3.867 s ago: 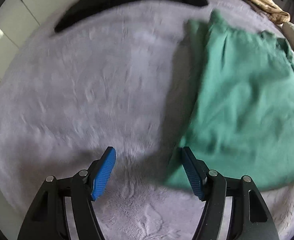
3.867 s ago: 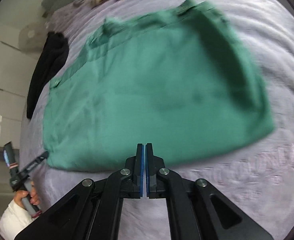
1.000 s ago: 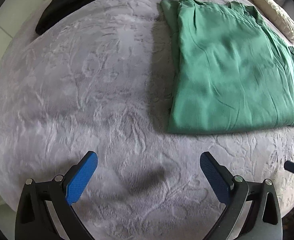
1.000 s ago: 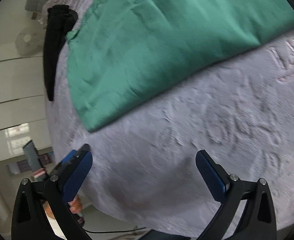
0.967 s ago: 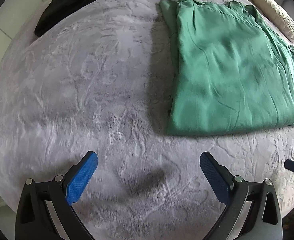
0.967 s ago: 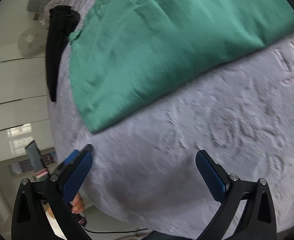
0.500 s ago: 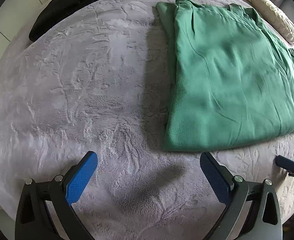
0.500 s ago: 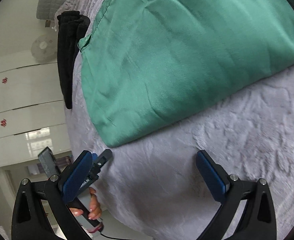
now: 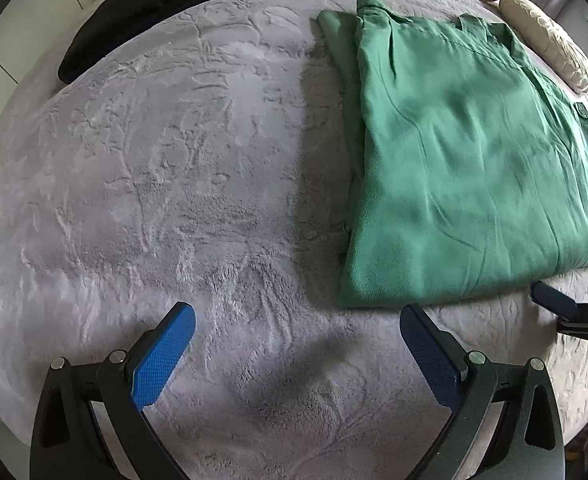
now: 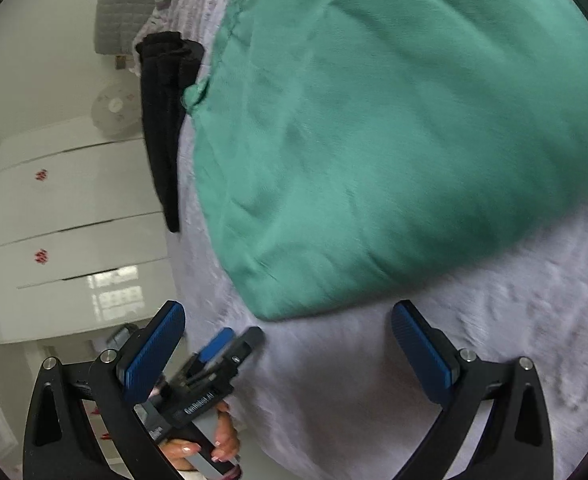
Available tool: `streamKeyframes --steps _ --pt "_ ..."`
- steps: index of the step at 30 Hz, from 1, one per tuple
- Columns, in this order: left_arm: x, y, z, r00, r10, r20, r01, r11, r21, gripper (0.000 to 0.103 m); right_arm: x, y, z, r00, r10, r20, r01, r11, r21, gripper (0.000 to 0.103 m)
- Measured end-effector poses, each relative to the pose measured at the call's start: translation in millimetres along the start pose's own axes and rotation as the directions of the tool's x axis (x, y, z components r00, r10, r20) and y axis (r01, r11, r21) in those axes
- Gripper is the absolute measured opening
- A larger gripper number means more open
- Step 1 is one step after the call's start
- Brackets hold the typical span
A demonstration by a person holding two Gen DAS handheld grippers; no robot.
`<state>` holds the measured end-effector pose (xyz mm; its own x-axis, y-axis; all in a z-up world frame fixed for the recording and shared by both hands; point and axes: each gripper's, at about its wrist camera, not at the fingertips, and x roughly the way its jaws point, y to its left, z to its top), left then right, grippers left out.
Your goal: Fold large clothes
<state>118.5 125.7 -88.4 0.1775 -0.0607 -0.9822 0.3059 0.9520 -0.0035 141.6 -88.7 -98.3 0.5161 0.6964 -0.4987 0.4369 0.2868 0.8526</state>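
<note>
Grey plush bedspread [image 9: 174,168] fills my left wrist view, its pile pressed into swirling patterns. At the far left edge a black garment [image 9: 182,4] lies along the bed's rim. My left gripper [image 9: 297,354] hovers low over bare bedspread with its blue-padded fingers [image 9: 162,356] spread wide, holding nothing. To the right of centre lies the green garment [image 9: 453,160], folded flat into a rough rectangle, its near corner just beyond my right-hand fingertip. A cream pillow [image 9: 549,52] sits past its far right corner. In the right wrist view, my right gripper [image 10: 290,344] is also spread wide and empty, just short of the green garment's [image 10: 393,140] near edge. My hand [image 10: 206,446] holding the other gripper shows at lower left, beside white cabinets [image 10: 66,232].
</note>
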Motion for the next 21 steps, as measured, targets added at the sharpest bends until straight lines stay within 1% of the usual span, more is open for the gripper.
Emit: streamKeyframes --steps 2,3,5,9,13,16,19,20,21 --pt "2 -2 3 1.0 0.004 -0.001 -0.004 1.0 0.003 0.103 10 2 3 1.0 0.021 0.002 -0.021 1.0 0.006 0.103" --pt "0 4 6 1.0 0.002 -0.001 -0.002 1.0 0.004 0.103 16 1 5 1.0 0.027 -0.004 -0.027 1.0 0.015 0.103" --pt "0 5 10 1.0 -0.01 0.001 0.01 1.0 -0.001 0.103 28 2 6 0.999 0.044 -0.012 -0.044 0.999 0.028 0.103" --pt "0 5 21 1.0 -0.017 0.014 0.017 1.0 -0.008 0.103 34 0 1 0.998 0.061 -0.003 -0.061 0.998 0.02 0.103" --pt "-1 10 28 0.998 -0.054 0.013 0.054 0.998 -0.034 0.103 26 -2 -5 0.998 0.057 0.04 -0.058 0.998 0.032 0.103" --pt "-5 24 35 0.991 -0.124 0.048 0.128 0.989 -0.077 0.103 20 -6 -8 0.994 0.066 0.091 -0.071 0.996 0.053 0.103" --pt "-10 44 42 0.974 -0.208 0.089 0.218 0.967 -0.129 0.103 25 -7 -1 0.99 0.085 0.109 -0.094 0.992 0.087 0.103" --pt "-10 50 47 0.965 -0.243 0.099 0.256 0.955 -0.148 0.103 27 -7 2 0.99 0.091 0.105 -0.102 0.99 0.1 0.102" --pt "-11 54 49 0.959 -0.263 0.106 0.278 0.947 -0.16 0.103 29 -6 4 0.99 0.101 0.099 -0.112 0.987 0.114 0.101"
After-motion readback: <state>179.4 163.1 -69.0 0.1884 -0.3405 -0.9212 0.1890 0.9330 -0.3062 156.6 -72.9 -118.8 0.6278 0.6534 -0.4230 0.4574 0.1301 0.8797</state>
